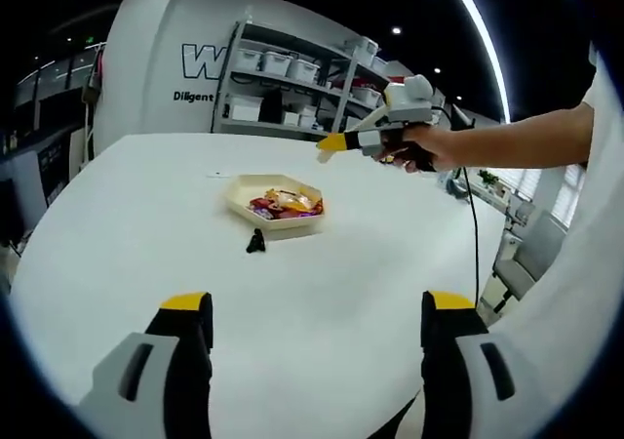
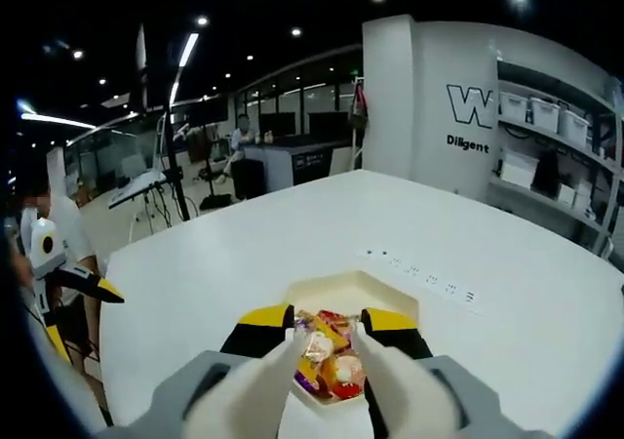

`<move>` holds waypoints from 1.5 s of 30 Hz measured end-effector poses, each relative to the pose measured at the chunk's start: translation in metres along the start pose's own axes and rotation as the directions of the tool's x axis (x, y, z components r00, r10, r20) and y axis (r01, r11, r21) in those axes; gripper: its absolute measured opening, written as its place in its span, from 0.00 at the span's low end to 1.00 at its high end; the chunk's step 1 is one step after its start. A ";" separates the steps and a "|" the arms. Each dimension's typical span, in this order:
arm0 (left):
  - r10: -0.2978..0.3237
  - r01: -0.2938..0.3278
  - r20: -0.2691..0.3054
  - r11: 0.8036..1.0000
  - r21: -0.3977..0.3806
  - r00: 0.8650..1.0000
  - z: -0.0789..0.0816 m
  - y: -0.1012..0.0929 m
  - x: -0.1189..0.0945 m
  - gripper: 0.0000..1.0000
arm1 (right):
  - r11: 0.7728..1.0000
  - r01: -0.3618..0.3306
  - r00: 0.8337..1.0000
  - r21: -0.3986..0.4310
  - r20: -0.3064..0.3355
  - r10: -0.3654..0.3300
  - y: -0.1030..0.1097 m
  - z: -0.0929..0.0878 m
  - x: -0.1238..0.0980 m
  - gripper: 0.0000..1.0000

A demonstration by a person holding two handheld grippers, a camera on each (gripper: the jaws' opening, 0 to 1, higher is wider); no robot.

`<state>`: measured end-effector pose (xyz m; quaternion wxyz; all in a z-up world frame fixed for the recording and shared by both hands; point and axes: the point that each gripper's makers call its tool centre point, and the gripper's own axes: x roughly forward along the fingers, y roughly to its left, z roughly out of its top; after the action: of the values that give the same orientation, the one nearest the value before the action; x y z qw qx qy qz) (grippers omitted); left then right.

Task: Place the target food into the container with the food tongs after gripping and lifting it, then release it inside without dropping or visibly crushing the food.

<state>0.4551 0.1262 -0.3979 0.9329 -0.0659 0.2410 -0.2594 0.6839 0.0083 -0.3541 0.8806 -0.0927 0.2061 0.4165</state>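
A cream hexagonal container (image 1: 246,197) holding several bright wrapped sweets (image 1: 285,203) sits mid-table. In the left gripper view my left gripper (image 1: 317,307) is open over the near table, its yellow-tipped jaws wide apart and holding nothing. A hand holds my right gripper (image 1: 336,144) in the air, above and right of the container. In the right gripper view my right gripper (image 2: 328,318) hovers over the container (image 2: 346,288) and the sweets (image 2: 327,366). Two blurred white tong arms (image 2: 268,380) lie pressed between its jaws. The left gripper (image 2: 68,268) shows at the left edge.
A small black object (image 1: 255,242) lies on the white round table (image 1: 127,224) just in front of the container. Small dark marks (image 2: 419,268) dot the table beyond it. Shelving with bins (image 1: 292,88) stands behind. A cable (image 1: 475,234) hangs at the right.
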 end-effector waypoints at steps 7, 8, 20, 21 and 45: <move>0.001 -0.001 -0.001 1.000 -0.010 1.000 -0.001 0.002 -0.004 0.87 | 1.000 -0.008 1.000 -0.001 -0.013 0.008 0.011 -0.006 0.003 0.22; 0.001 -0.001 -0.001 1.000 -0.009 1.000 -0.002 0.002 -0.005 0.87 | 1.000 -0.009 1.000 -0.002 -0.012 0.009 0.014 -0.006 0.004 0.22; 0.003 -0.003 -0.004 0.999 -0.038 1.000 -0.011 0.004 -0.013 0.85 | 0.996 -0.086 0.994 0.007 -0.073 0.086 0.060 -0.035 0.026 0.23; 0.004 -0.004 -0.004 0.999 -0.039 1.000 -0.012 0.005 -0.015 0.85 | 0.996 -0.091 0.993 0.007 -0.076 0.092 0.064 -0.036 0.027 0.23; 0.043 -0.044 -0.007 0.997 -0.056 0.999 -0.017 0.016 -0.027 0.84 | 0.969 -0.247 0.957 -0.020 -0.164 0.241 0.126 -0.073 0.059 0.24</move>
<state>0.4345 0.1537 -0.4055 0.9355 -0.0859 0.2520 -0.2323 0.5999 0.1050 -0.4444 0.8009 -0.1174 0.2778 0.5173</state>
